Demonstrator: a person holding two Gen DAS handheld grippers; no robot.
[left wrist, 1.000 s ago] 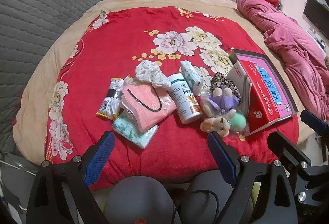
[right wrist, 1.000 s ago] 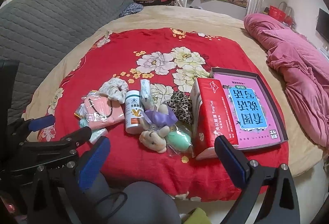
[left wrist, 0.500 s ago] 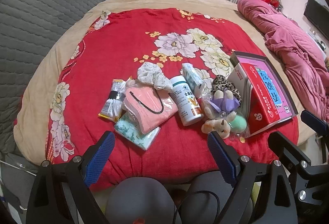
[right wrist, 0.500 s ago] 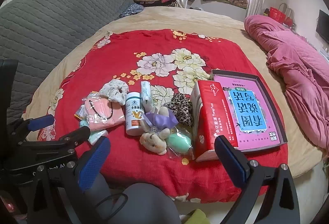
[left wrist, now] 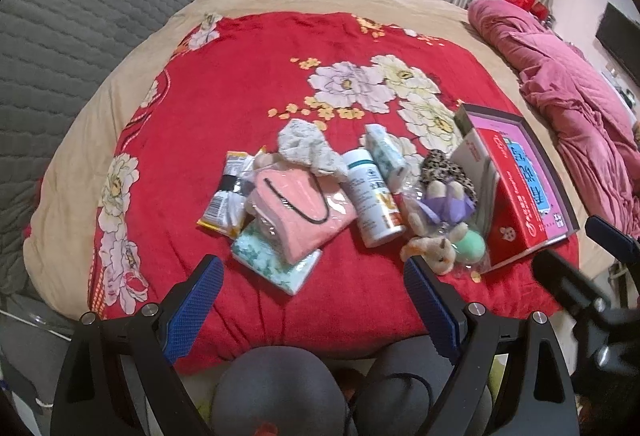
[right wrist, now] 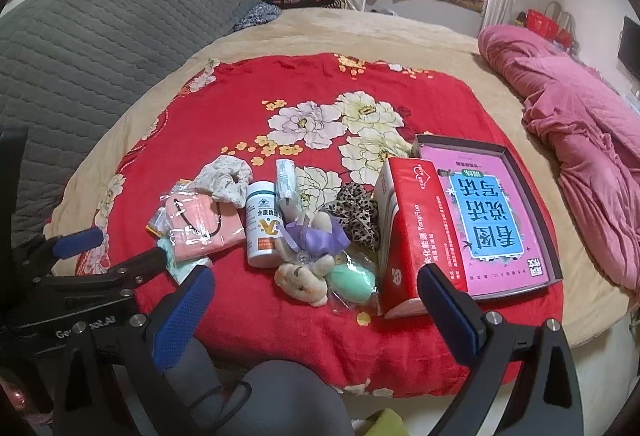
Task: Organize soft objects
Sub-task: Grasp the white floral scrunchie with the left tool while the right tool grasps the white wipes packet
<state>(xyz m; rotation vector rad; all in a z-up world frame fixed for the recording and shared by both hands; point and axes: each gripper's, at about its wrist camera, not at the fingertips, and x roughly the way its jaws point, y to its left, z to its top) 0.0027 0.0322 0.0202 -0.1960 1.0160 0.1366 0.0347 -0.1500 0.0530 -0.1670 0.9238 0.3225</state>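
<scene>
A heap of small things lies on the red flowered blanket (left wrist: 256, 83): a pink cloth in a clear bag (left wrist: 300, 207), a white scrunchie (left wrist: 308, 151), a leopard scrunchie (left wrist: 448, 171), a plush toy with a purple bow (left wrist: 440, 228), a green egg-shaped sponge (left wrist: 470, 246) and a teal tissue pack (left wrist: 276, 264). My left gripper (left wrist: 314, 300) is open and empty, held back over the bed's near edge below the heap. My right gripper (right wrist: 314, 308) is open and empty in front of the plush toy (right wrist: 304, 276).
A white bottle (left wrist: 372, 203), a red tissue box (right wrist: 416, 236), a shallow box holding a pink book (right wrist: 492, 220) and a snack packet (left wrist: 226, 199) lie among the heap. A pink quilt (right wrist: 580, 139) is bunched at the right. A grey headboard (right wrist: 100, 51) is at the left.
Both views have shifted slightly, so the heap sits a little higher and closer in frame. Both grippers stay open; nothing on the bed has moved.
</scene>
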